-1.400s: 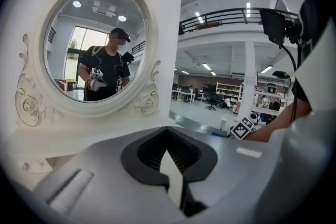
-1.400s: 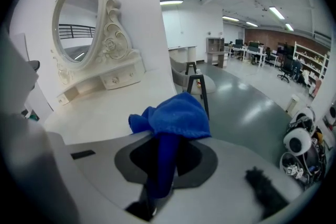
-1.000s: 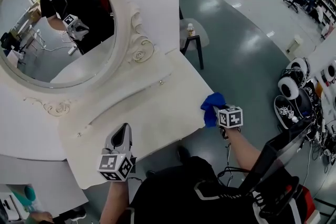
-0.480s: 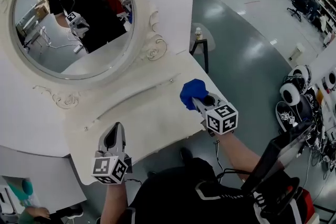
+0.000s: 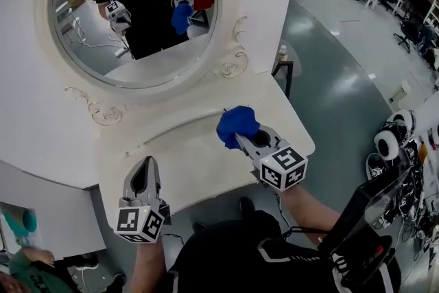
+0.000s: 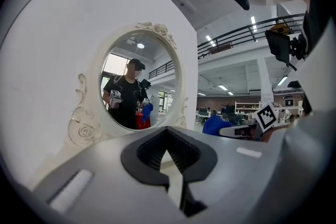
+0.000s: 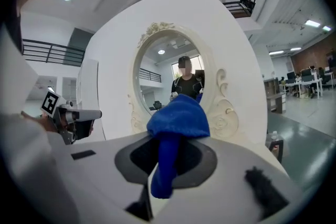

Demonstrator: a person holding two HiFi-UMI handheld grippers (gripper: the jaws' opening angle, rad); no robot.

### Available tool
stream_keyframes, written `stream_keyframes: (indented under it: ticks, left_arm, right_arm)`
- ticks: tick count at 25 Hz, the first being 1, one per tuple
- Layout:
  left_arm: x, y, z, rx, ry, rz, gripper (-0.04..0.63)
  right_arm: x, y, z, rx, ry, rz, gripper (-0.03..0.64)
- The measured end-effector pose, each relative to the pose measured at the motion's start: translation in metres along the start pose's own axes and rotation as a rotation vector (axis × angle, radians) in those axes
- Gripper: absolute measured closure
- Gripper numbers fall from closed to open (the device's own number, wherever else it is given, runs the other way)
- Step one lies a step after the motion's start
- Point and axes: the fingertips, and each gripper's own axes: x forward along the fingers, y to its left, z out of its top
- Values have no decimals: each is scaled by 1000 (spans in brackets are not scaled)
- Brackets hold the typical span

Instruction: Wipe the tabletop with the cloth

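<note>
Mirror top cut off by head view's edge; cloth contact with tabletop unclear.

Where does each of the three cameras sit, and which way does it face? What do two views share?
Head view: on the person's head, looking steeply down at the tabletop; shows left gripper, right gripper, both forearms.
Left gripper view: on the left gripper, facing the mirror; own jaws together.
Right gripper view: on the right gripper, facing the mirror; own jaws clamp the blue cloth.
Shared: both gripper views show the mirror and the other gripper.
</note>
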Motion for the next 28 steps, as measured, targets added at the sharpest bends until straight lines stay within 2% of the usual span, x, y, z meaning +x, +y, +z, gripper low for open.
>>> stream_keyframes:
  ticks: [7,28]
  left_arm:
    - [-22,22,7,-8,-22,63,589]
    - [-23,18,11,-8,-34,70,589]
  right_arm:
    - [22,27,7,-13,3,39,565]
    - [27,30,25,-17,-30,61,565]
